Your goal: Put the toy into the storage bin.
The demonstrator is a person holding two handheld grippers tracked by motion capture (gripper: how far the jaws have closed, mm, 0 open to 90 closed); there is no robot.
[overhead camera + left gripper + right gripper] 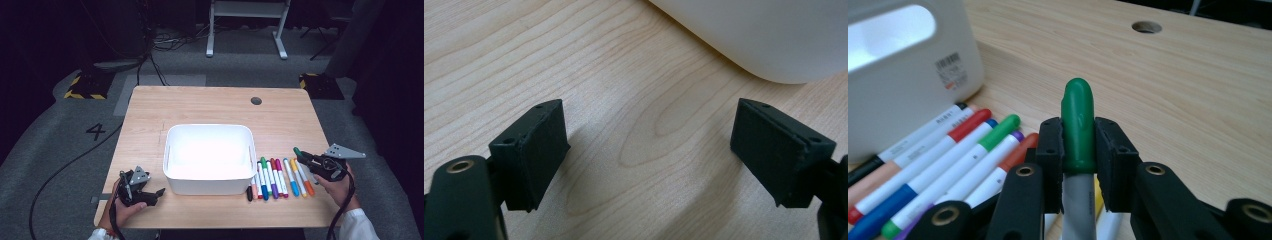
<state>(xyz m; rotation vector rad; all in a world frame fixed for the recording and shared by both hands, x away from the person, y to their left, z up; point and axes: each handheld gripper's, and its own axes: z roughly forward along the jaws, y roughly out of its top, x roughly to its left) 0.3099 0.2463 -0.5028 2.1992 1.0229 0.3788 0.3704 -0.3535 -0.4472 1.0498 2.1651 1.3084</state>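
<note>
My right gripper (1078, 150) is shut on a marker with a green cap (1077, 125), held above the table; in the high view this gripper (306, 159) hangs over the right end of a row of several coloured markers (277, 177). The green cap (297, 151) sticks out past the jaws toward the white bin (209, 181). My left gripper (156, 195) rests low at the table's front left, beside the bin's corner (774, 45). Its jaws stand wide open over bare wood, with nothing between its fingertips (536, 150).
The wooden table (150, 110) has a round cable hole (256, 101) at the back right. The bin stands in the middle with a handle slot (890, 30) and a barcode sticker (952, 70). Dark cables run over the grey floor to the left.
</note>
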